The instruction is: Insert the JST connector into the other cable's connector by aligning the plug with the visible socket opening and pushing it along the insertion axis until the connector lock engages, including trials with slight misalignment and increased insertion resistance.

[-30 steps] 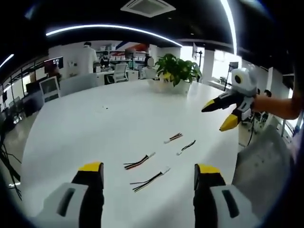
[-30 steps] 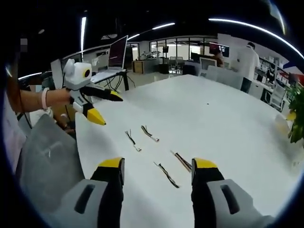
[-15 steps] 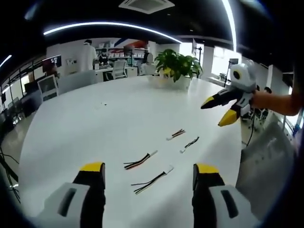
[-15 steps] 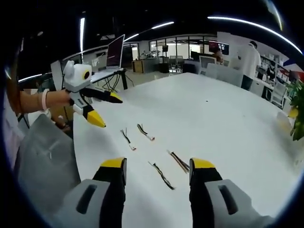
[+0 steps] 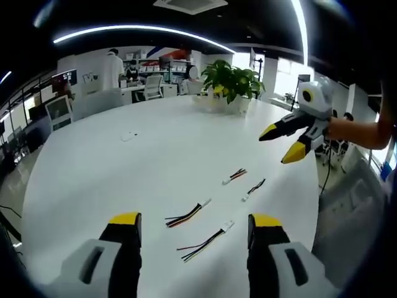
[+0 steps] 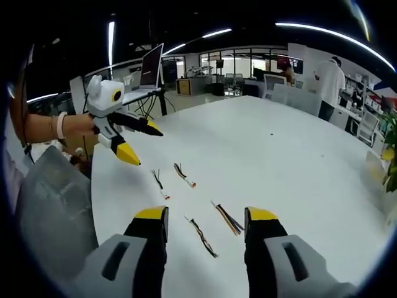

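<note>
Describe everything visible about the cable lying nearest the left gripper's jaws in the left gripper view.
The nearest cable is a short bundle of thin wires, dark with hints of yellow and red, ending in a small white connector at its far end. It lies flat and slack on the white table, running diagonally, loose wire ends fanned slightly toward the camera. Nothing grips or touches it; the left gripper is open above it, and a similar cable lies just beyond, apart.

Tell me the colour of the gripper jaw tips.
Yellow tips on black jaws, on both the left gripper and the right gripper; clearest in the left gripper view.
</note>
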The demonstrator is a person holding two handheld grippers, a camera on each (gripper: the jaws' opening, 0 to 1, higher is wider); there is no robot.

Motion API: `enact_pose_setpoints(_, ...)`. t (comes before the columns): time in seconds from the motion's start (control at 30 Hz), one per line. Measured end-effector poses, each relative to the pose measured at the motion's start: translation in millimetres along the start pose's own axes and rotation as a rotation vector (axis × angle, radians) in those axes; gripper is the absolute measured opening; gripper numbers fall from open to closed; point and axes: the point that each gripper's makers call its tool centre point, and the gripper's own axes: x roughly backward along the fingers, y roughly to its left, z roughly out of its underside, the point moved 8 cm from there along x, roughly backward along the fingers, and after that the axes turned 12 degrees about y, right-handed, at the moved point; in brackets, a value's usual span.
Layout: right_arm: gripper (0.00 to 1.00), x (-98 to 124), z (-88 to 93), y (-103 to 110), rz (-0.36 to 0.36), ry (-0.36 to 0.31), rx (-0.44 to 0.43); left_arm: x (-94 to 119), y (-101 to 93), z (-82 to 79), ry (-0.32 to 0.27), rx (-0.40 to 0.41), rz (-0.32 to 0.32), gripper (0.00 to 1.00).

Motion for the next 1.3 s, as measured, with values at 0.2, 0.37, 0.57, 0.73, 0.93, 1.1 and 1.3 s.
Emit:
enact_pose_setpoints(0.2,0.43,-5.9,-0.1,-3.5,0.026,0.02,0.045,-8.7,3.7,-3.6,-0.004,-0.031,0.008,0.66)
enact_pose_setpoints(0.37,0.41,-10.7,-3.4,-8.9,0.016,-0.004,0.049,-15.2,7.0,-5.0,-0.009,-0.035,0.027,0.62)
enact_pose_setpoints(0.57,0.39,-17.0,-5.2,-17.0,0.004,-0.01,0.055,-23.2,11.2,-3.6,-0.003,-0.057,0.049,0.59)
enact_pose_setpoints(0.73,0.31,-23.9,-4.9,-21.9,-0.012,-0.019,0.088,-30.8,13.9,-1.3,-0.001,-0.067,0.091,0.58)
enact_pose_setpoints(0.93,0.33,-34.8,-3.2,-27.5,-0.033,-0.019,0.094,-38.5,16.0,-0.1,-0.013,-0.086,0.141,0.52)
enact_pose_setpoints(1.1,0.33,-44.1,2.2,-31.0,-0.045,0.008,0.108,-46.5,18.0,1.1,-0.006,-0.12,0.156,0.51)
enact_pose_setpoints(1.3,0.3,-58.0,8.2,-31.5,-0.083,0.049,0.12,-57.8,20.0,2.7,-0.008,-0.144,0.184,0.45)
